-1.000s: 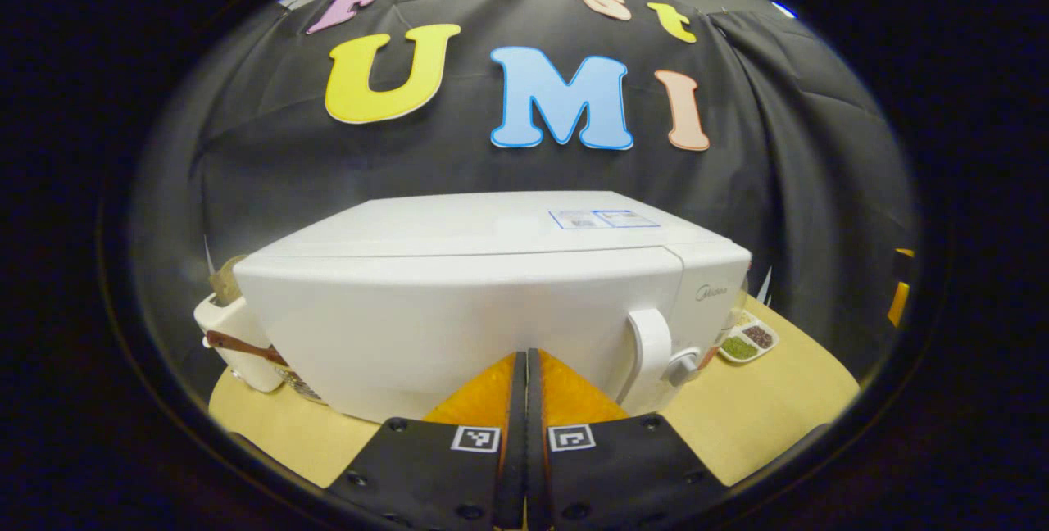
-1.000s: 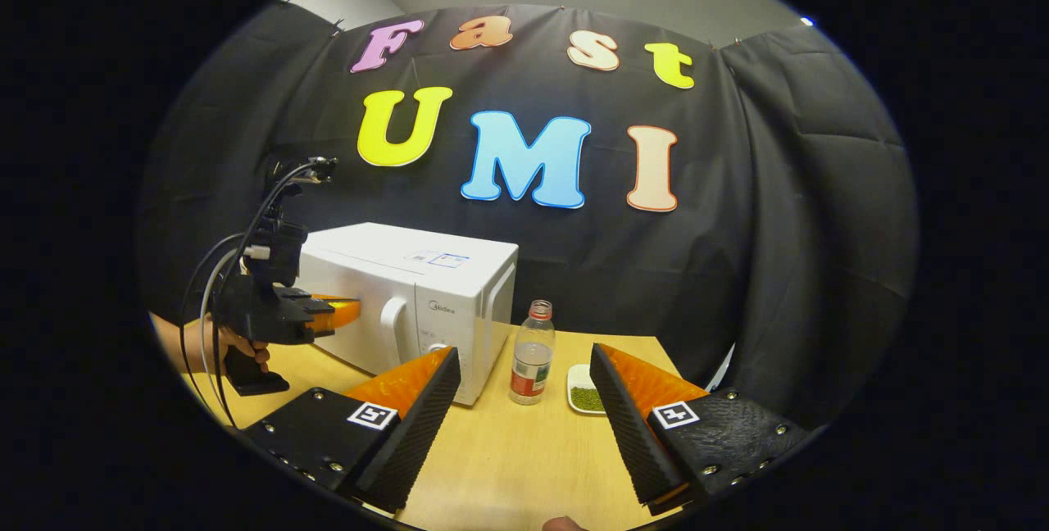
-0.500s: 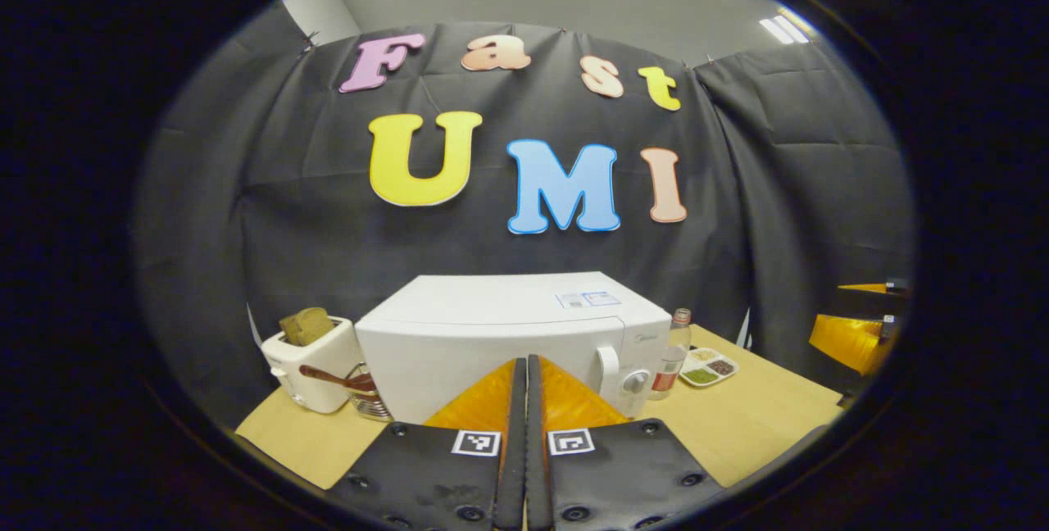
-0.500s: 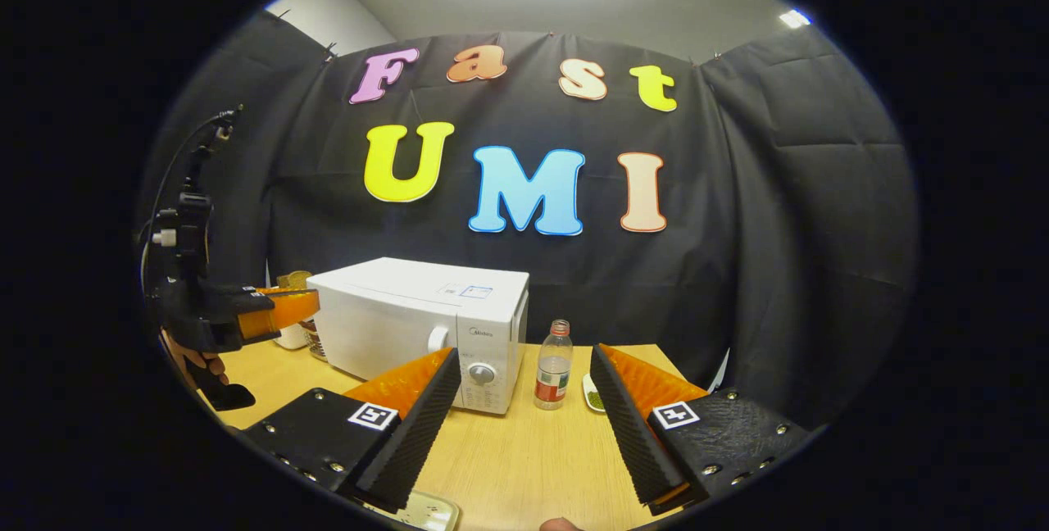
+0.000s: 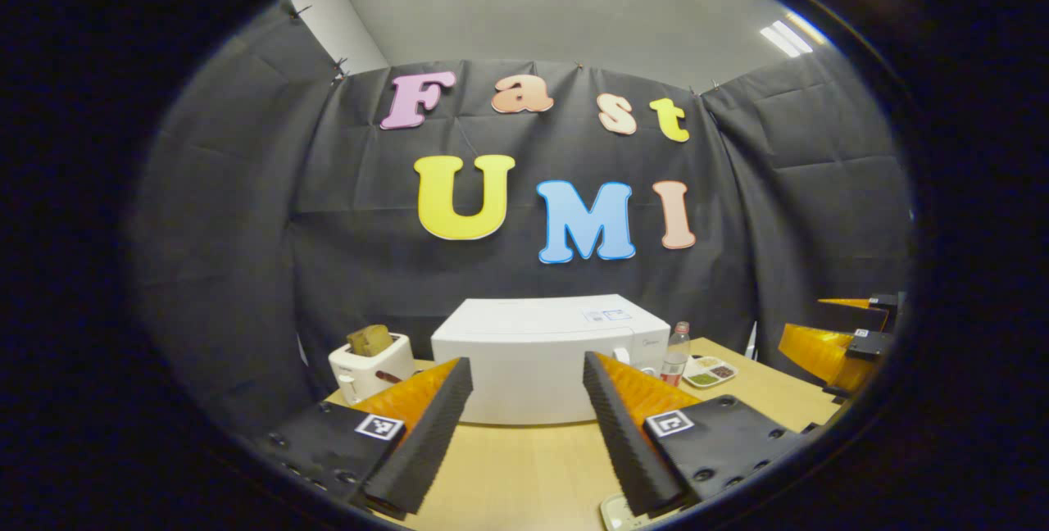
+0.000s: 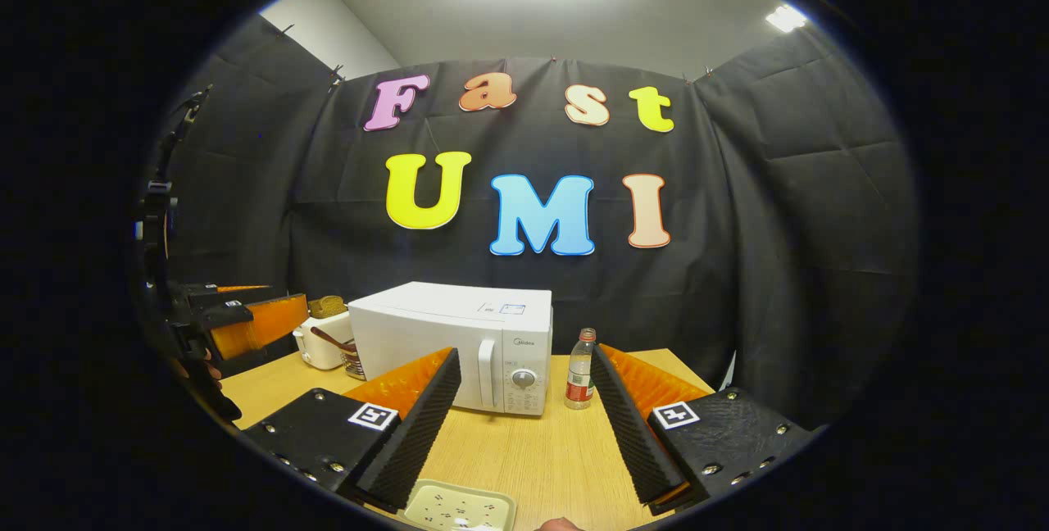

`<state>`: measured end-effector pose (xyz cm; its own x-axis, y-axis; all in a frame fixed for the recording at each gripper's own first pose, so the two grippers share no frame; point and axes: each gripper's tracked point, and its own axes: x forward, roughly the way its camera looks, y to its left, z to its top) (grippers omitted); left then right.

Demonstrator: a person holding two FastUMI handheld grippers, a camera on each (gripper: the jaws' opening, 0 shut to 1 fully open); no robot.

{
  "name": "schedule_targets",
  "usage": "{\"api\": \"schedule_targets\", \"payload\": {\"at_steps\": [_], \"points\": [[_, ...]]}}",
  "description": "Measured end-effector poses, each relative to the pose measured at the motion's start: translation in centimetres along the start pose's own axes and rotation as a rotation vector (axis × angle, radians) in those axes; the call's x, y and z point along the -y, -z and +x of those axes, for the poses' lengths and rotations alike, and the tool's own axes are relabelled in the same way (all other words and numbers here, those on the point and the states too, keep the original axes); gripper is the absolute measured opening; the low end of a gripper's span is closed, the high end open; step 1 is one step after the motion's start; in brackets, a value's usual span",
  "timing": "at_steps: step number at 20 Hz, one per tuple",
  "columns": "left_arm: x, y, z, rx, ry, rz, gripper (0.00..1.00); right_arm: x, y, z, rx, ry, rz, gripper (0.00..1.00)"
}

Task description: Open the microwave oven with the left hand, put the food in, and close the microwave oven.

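Holding both tools back from the microwave [image 5: 545,355], I find its door closed and its handle [image 6: 487,374] untouched at centre of the right gripper view. My left tool [image 5: 522,433] is spread wide and empty at the bottom of the left gripper view; my right tool [image 6: 524,420] is likewise spread and empty at the bottom of its own view. A pale tray [image 6: 461,508] lies on the tabletop [image 6: 533,453] at the bottom edge of the right gripper view, just below my right tool; I judge it holds the food, though its contents are too small to tell. A bottle [image 6: 580,369] stands just right of the microwave, and a toaster [image 5: 371,363] sits at its left.

Risks noted: the handle lies close to the dial [image 6: 522,378], so a misaimed left tool could catch the dial instead. The bottle stands near the door's handle side and could be knocked over on approach. Pulling hard may drag the microwave across the tabletop.
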<state>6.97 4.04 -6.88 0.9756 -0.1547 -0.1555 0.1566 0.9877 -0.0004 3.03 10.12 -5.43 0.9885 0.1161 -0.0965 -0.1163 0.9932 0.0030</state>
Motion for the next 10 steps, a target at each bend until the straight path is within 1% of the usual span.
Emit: {"api": "schedule_targets", "payload": {"at_steps": [1,2,5,8,10], "points": [[-0.6,-0.1,-1.1,0.016,-0.015,0.012,0.99,0.0,-0.4,-0.4,0.013,0.011,-0.016,0.97],[-1.3,-0.3,-2.2,0.03,-0.03,0.018,0.97,-0.2,-0.6,-0.7,0.025,0.016,-0.027,0.97],[-2.5,-0.3,-4.5,0.038,-0.053,0.003,0.97,-1.4,-1.1,-1.2,0.035,0.001,-0.018,0.97],[-3.8,-0.5,-5.5,0.035,-0.071,-0.021,0.97,-2.6,-1.9,-1.8,0.05,-0.012,0.008,0.98],[-4.8,-1.2,-6.3,0.059,-0.084,-0.029,0.98,-3.4,-2.4,-2.3,0.06,-0.029,-0.006,0.97]]}}
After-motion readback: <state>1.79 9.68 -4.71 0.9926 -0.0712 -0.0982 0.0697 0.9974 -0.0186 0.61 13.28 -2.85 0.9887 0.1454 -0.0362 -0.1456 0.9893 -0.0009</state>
